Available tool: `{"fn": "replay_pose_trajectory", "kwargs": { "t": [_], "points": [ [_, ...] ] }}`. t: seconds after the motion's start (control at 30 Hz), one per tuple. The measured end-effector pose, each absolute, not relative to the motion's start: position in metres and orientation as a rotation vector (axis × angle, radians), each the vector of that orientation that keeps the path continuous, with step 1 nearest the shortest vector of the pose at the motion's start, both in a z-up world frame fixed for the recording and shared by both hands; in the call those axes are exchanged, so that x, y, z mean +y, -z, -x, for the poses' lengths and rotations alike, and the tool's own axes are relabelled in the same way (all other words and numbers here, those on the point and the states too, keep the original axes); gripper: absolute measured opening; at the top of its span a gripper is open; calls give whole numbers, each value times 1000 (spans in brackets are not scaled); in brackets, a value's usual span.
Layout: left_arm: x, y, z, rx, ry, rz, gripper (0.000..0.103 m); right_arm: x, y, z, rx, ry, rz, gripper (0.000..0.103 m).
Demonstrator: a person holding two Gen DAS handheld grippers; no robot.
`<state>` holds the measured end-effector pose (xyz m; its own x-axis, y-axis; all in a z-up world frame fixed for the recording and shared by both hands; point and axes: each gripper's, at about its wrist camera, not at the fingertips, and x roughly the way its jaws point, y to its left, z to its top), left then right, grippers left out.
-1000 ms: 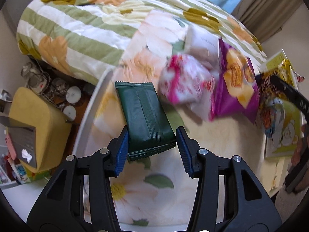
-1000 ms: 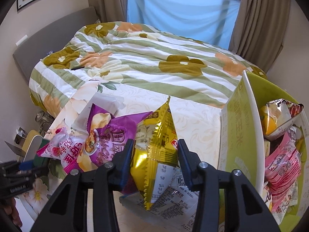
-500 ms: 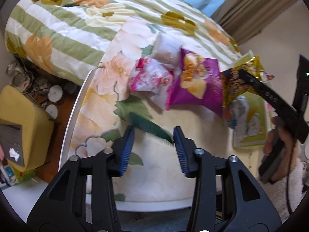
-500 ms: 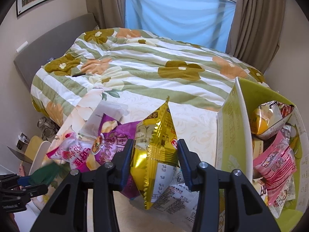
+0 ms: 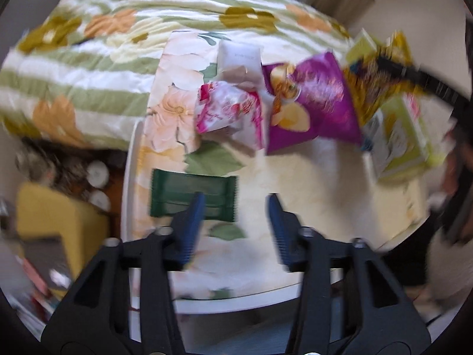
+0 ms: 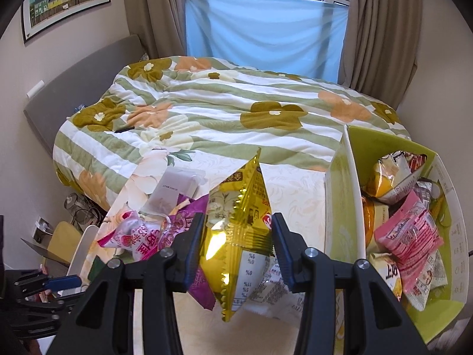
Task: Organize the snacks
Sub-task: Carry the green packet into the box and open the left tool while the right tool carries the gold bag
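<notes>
My right gripper [image 6: 238, 233] is shut on a gold foil snack bag [image 6: 238, 207] and holds it above the table, left of the green box [image 6: 393, 142] full of snacks. My left gripper [image 5: 233, 210] is open and empty above the table's near edge. A dark green packet [image 5: 192, 190] lies flat on the flowered tablecloth [image 5: 310, 183], partly behind my left finger. Farther back lie a pink strawberry bag [image 5: 227, 112], a purple chip bag [image 5: 313, 106] and a white pouch [image 5: 239, 56]. The left wrist view is blurred.
A bed with a striped flowered quilt [image 6: 236, 109] lies behind the table. A yellow stool [image 5: 53, 219] and cluttered floor sit left of the table. The box holds a pink packet [image 6: 411, 236] and several other snacks.
My left gripper let go of the dark green packet, which now lies flat on the table at the left. The left gripper pulled back. My right gripper rose with the gold bag.
</notes>
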<state>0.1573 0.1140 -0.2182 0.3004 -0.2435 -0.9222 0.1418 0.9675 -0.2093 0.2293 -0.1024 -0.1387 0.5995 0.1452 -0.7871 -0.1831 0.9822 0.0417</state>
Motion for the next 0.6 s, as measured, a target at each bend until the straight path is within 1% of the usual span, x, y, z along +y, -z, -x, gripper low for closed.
{"fn": "replay_pose_trajectory", "kwargs": {
  "t": [0.03, 0.07, 0.13, 0.3, 0.47, 0.5, 0.53, 0.6],
  "points": [
    [113, 220, -158, 1238, 270, 45, 99, -103, 136, -228, 908, -198, 38, 41],
    [112, 221, -160, 1228, 302, -12, 102, -103, 134, -228, 906, -203, 35, 41],
    [110, 222, -162, 1216, 352, -102, 102, -104, 127, -229, 897, -205, 37, 41],
    [92, 239, -170, 1189, 489, -437, 102, -116, 110, -229, 883, -206, 4, 41],
    [84, 265, -179, 1220, 623, -596, 101, -128, 103, -229, 892, -207, -26, 41],
    [83, 271, -180, 1226, 644, -634, 97, -129, 103, -228, 892, -203, -26, 41],
    [82, 275, -180, 1229, 661, -666, 91, -132, 102, -227, 893, -201, -28, 41],
    [80, 283, -181, 1238, 691, -729, 82, -134, 103, -224, 897, -196, -38, 41]
  ]
}}
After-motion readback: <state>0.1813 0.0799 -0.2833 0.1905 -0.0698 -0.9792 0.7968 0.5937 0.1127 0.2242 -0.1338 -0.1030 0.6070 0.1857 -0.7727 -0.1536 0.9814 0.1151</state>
